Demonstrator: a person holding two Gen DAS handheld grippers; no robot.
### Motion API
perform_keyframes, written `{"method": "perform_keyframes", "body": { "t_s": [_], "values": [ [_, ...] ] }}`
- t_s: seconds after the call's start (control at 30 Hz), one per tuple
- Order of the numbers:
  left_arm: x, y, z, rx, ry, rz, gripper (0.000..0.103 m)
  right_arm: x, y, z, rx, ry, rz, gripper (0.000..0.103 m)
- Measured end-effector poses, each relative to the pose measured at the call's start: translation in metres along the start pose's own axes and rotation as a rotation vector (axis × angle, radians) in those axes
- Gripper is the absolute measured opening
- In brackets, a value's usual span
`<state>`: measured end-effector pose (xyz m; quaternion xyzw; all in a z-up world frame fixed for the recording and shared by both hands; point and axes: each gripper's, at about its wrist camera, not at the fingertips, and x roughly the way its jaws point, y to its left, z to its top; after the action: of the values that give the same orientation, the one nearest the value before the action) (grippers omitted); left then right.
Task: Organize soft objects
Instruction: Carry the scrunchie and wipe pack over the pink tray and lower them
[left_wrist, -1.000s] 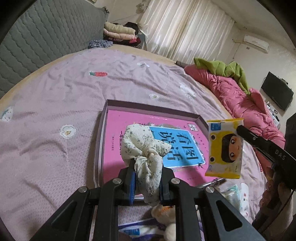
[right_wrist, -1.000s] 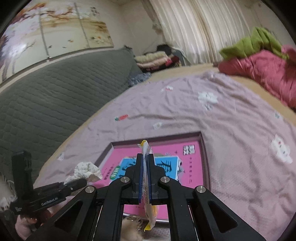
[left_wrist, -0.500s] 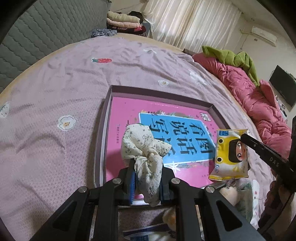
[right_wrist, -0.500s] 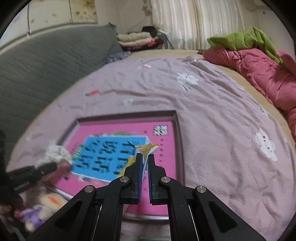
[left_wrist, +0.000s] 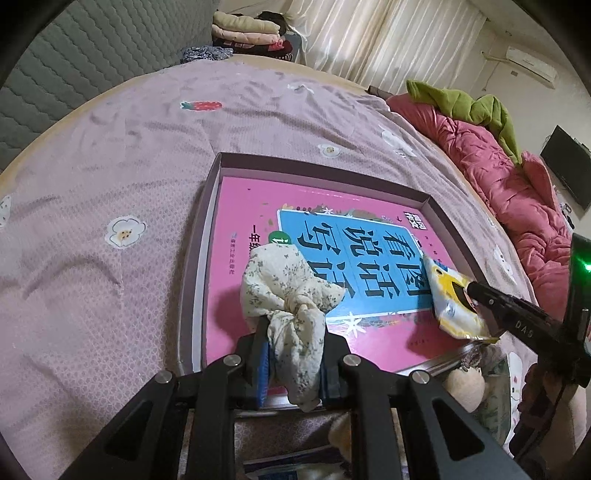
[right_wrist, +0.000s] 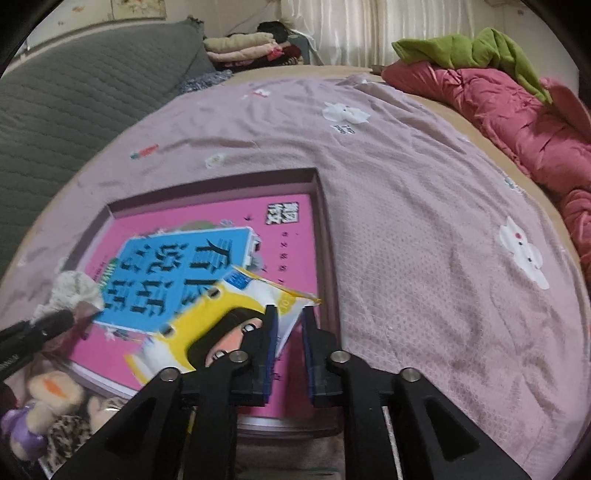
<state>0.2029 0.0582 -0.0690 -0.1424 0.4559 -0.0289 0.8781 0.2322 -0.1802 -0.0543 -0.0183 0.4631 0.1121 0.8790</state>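
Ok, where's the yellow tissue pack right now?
In the right wrist view, the yellow tissue pack lies low centre-left on the pink book inside the shallow box, at the right tool's tips.

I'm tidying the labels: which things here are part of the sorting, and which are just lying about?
In the job:
- floral cloth, clamped in left gripper
- yellow tissue pack, between the just-opened jaws of right gripper
- box
- plush toys

Lying about:
- red quilt
- green blanket
- folded clothes

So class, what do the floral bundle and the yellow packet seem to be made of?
Floral bundle: thin woven cloth, matte, probably cotton; it wrinkles and is knotted. Yellow packet: glossy printed plastic film, likely a tissue or wipes pack; it has a crimped edge and buckles softly.
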Motion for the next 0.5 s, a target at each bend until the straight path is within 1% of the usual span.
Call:
{"method": "perform_keyframes", "body": {
  "t_s": [0.17, 0.23, 0.37, 0.47, 0.5],
  "values": [
    [0.003, -0.001, -0.002, 0.007, 0.011, 0.01, 0.021, -0.004, 0.005, 0.002, -0.024, -0.007, -0.002, 0.025],
    [0.004, -0.003, -0.003, 0.017, 0.011, 0.017, 0.022, -0.007, 0.007, 0.004, -0.033, -0.018, 0.004, 0.026],
    [0.004, -0.004, -0.002, 0.019, 0.015, 0.017, 0.023, -0.015, 0.008, 0.004, -0.033, -0.04, 0.012, 0.038],
    [0.005, -0.006, -0.003, 0.03, 0.025, 0.021, 0.029, -0.019, 0.006, 0.005, -0.023, -0.051, 0.015, 0.046],
    [0.006, -0.007, -0.002, 0.031, 0.029, 0.018, 0.033, -0.02, 0.005, 0.005, -0.017, -0.052, 0.016, 0.047]
  ]
}}
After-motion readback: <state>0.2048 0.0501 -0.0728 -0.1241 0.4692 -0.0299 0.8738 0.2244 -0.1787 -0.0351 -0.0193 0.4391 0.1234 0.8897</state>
